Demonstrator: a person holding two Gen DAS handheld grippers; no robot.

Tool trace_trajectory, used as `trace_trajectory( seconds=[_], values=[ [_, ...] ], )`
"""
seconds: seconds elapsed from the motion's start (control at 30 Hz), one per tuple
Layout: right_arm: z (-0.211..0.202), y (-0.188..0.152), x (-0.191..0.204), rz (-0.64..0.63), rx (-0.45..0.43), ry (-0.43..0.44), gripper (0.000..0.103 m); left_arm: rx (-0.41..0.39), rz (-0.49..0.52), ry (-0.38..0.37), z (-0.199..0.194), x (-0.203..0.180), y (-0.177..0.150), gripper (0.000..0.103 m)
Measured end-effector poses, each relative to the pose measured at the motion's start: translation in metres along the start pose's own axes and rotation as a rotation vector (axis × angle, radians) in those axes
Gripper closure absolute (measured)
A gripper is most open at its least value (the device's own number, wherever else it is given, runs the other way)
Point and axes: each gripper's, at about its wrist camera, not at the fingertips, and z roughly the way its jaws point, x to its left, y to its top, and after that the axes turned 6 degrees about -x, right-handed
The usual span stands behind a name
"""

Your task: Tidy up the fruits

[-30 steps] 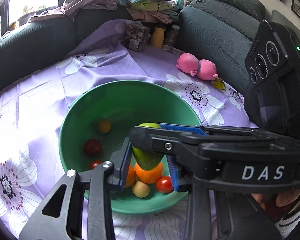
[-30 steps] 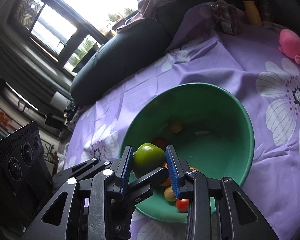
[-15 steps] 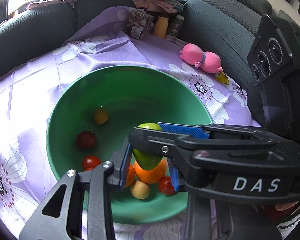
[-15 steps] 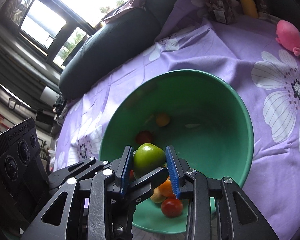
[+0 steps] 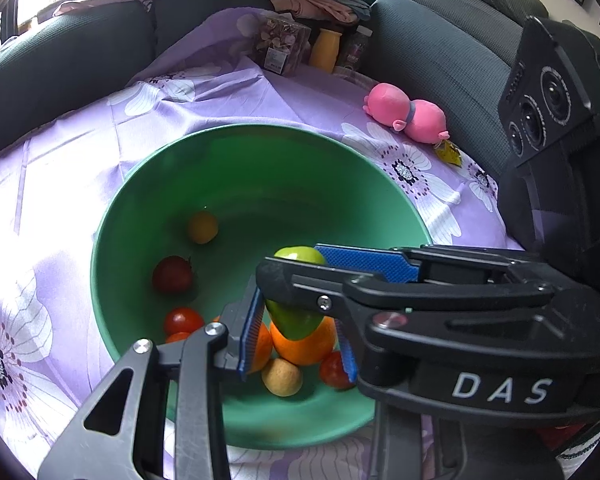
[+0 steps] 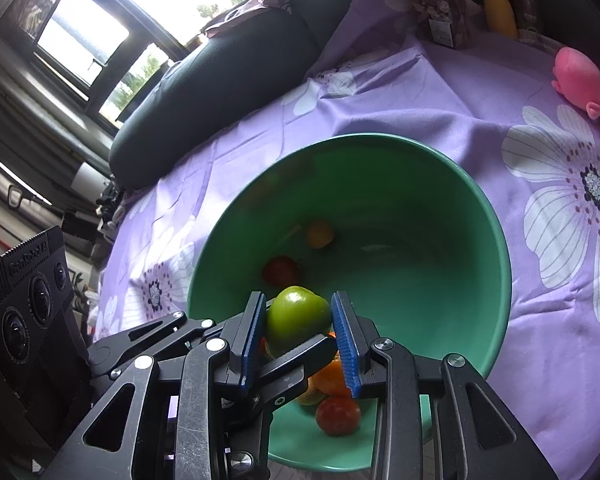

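Note:
A green bowl (image 5: 260, 168) (image 6: 440, 240) sits on the purple flowered cloth and holds oranges (image 5: 308, 344), red tomatoes (image 5: 172, 276) (image 6: 338, 416) and small yellow fruits (image 5: 202, 227). A green apple (image 6: 296, 316) (image 5: 294, 318) hangs over the bowl's near side. My right gripper (image 6: 300, 332) is shut on it, blue pads on both sides. My left gripper (image 5: 298, 332) crosses under the right one; its blue pads stand on either side of the same apple, and contact is hidden.
A pink plush toy (image 5: 406, 114) lies on the cloth right of the bowl. A yellow bottle (image 5: 326, 50), a clear packet (image 5: 282, 46) and a jar stand at the back. Grey sofa cushions (image 5: 440, 40) with piled clothes surround the cloth.
Both grippers have moved forward and lower over the bowl with the green apple still held. The fruits in the bowl have not moved.

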Motion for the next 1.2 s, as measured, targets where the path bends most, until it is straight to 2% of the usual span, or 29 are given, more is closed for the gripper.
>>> trace_trajectory(
  seconds=[0.6,0.67,0.73,0.77,0.8,1.2],
  values=[
    [0.002,-0.001,0.004,-0.023,0.012,-0.029,0.066,0.014,0.005,0.004,0.005,0.001,-0.002,0.069],
    [0.003,-0.001,0.006,-0.032,0.022,-0.054,0.066,0.032,0.030,0.027,0.007,-0.003,-0.003,0.069],
    [0.002,-0.001,0.007,-0.036,0.016,-0.063,0.066,0.028,0.052,0.068,0.006,-0.006,-0.003,0.054],
    [0.000,0.000,0.007,-0.036,0.010,-0.061,0.066,0.026,0.052,0.084,0.004,-0.006,-0.003,0.034],
    [-0.002,0.000,0.007,-0.036,0.003,-0.066,0.066,0.020,0.050,0.098,0.001,-0.006,-0.003,0.022],
    [-0.035,0.005,0.014,-0.144,-0.064,-0.185,0.062,-0.052,0.059,0.167,-0.037,-0.001,0.006,0.016]
  ],
)
